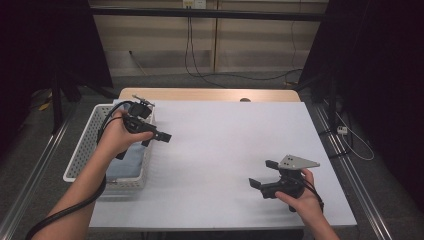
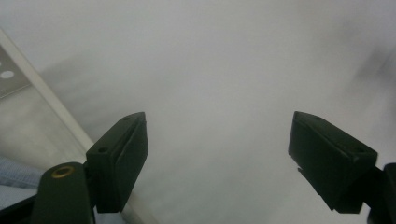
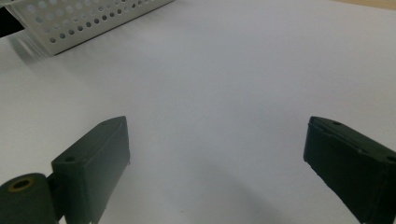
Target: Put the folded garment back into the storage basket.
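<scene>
White perforated plastic forms the basket [image 1: 85,150] at the left edge of the high view, sitting at the left edge of the table [image 1: 230,150]. Inside it lies a pale blue folded cloth [image 1: 125,165], the thing this work seems to centre on; it rests against the basket's right wall, toward its near end.

Just right of and above that cloth, over the basket's right rim, hangs the left gripper [image 1: 161,136]. In the left gripper view its two jaws stand wide apart with nothing between them [image 2: 217,158], pointing out at bare white tabletop, with the basket rim and a sliver of blue cloth in the lower left corner of the frame.

Moving across the empty middle of the table, the right gripper [image 1: 262,174] sits at the lower right of the high view, low over the surface. Its jaws are likewise spread wide and empty [image 3: 215,168], and the basket's holed wall [image 3: 88,18] shows in the upper left of the right gripper view.

Risks, as I judge them: reaching into the basket, a jaw could catch the rim or a hole and drag the light basket off the table edge. A shallow pinch might take only the top fold, so the cloth unfolds as it lifts.
</scene>
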A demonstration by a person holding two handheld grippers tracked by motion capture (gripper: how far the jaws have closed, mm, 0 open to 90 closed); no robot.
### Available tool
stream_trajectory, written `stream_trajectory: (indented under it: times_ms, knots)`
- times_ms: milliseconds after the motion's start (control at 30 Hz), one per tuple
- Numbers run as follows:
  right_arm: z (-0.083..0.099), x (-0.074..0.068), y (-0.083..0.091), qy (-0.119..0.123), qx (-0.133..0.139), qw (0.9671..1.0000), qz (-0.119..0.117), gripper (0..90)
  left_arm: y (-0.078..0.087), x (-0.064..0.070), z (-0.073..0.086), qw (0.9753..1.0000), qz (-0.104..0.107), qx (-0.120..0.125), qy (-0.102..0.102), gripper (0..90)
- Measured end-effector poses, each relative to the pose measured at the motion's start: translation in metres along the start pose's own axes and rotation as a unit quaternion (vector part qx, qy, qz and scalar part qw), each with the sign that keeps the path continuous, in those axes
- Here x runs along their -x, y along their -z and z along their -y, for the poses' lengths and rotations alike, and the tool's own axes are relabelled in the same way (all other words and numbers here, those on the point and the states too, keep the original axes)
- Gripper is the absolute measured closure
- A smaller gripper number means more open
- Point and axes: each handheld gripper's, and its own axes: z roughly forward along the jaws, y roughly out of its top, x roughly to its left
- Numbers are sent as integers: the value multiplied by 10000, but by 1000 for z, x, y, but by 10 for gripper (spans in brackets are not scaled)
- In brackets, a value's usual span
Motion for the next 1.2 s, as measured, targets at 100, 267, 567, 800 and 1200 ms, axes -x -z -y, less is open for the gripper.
stream_trajectory:
  times_ms: [100,267,567,800,1200]
  knots:
    - [0,0,0,-3,-3,10000,3,70,-4,5,1,10000,54,13,-76,192]
    - [1,0,0,-8,-12,10000,6,71,-9,12,2,9997,157,68,-148,182]
    - [1,-1,0,-26,-39,10000,-15,71,-13,23,7,9991,288,173,-249,174]
    - [1,-1,0,-9,-94,10000,-10,71,-15,29,13,9984,362,249,-357,168]
    - [5,4,5,-30,-144,9999,39,71,-22,42,23,9971,488,298,-503,156]
